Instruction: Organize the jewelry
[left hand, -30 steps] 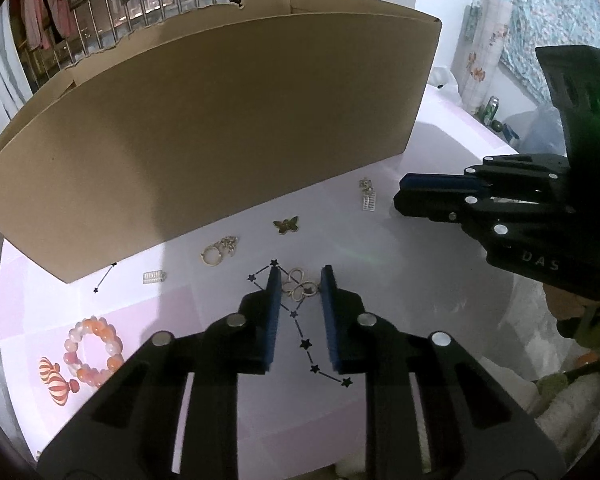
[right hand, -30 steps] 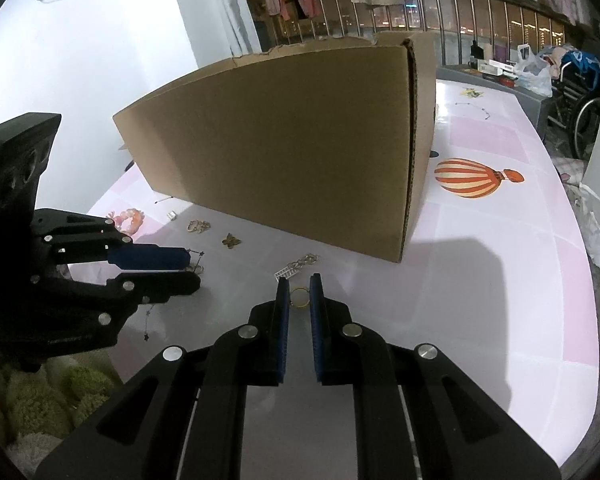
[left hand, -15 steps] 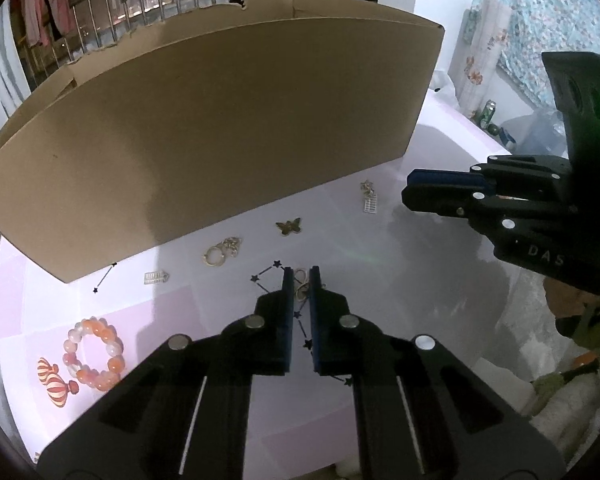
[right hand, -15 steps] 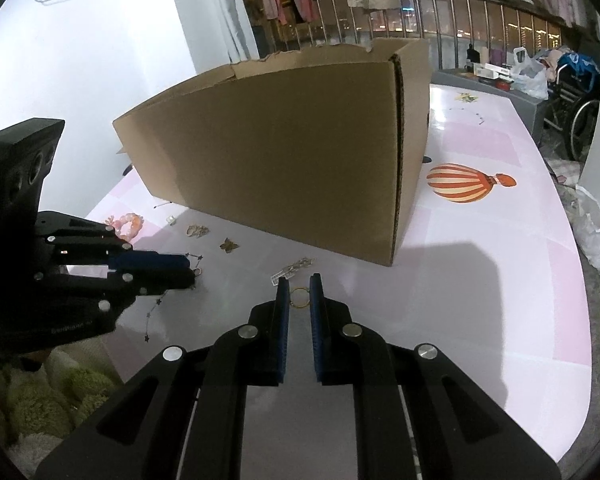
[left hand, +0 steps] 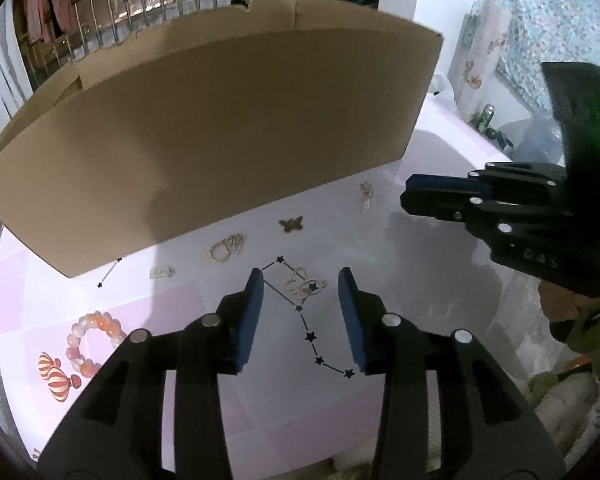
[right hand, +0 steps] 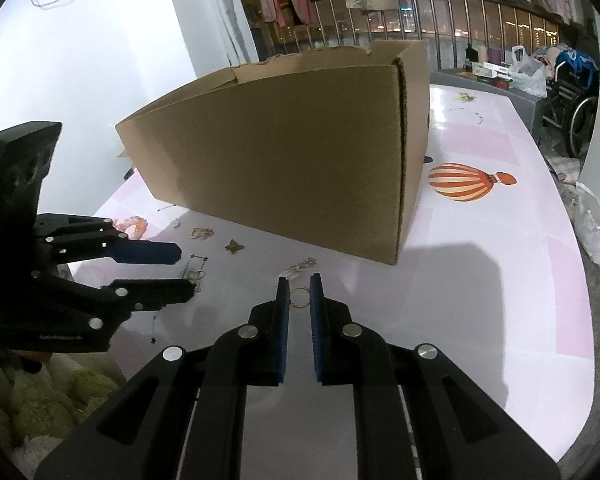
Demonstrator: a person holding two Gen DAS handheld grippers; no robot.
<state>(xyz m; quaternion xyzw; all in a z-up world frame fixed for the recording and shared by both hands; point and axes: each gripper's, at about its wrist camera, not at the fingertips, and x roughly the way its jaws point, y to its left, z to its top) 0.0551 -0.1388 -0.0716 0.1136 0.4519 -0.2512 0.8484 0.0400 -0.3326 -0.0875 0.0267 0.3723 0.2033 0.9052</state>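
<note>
My left gripper (left hand: 300, 304) hangs over the gold looped charm (left hand: 303, 285), jaws opening, blue pads well clear on either side; the charm lies flat on the table (left hand: 380, 412) between them, nothing gripped. It sits right on the printed star-and-line pattern (left hand: 310, 336), which is table print, not a chain.

My right gripper (right hand: 299, 300) is nearly closed, with only a narrow gap. A thin gold ring (right hand: 299, 298) shows in that gap at the tips. The pads look clear of it, though I can't tell whether it is lifted or lying on the table.

Other pieces in a row along the cardboard box (left hand: 220, 140): butterfly charm (left hand: 291, 224), ring with a cluster (left hand: 225, 249), small silver clip (left hand: 161, 272), dangly silver earring (left hand: 367, 199), and the pink bead bracelet (left hand: 93, 338) off to the left.

Handling guess: the charm is very light, thin, stiff metal and lies flat on a glossy top, so it likely skids or slips out when pinched. I'd come down steep, straddle the narrow middle of the loops, and close slowly. The bracelet is chunkier, so grab across the beads. The box looks like the drop spot, but its inside is hidden.
</note>
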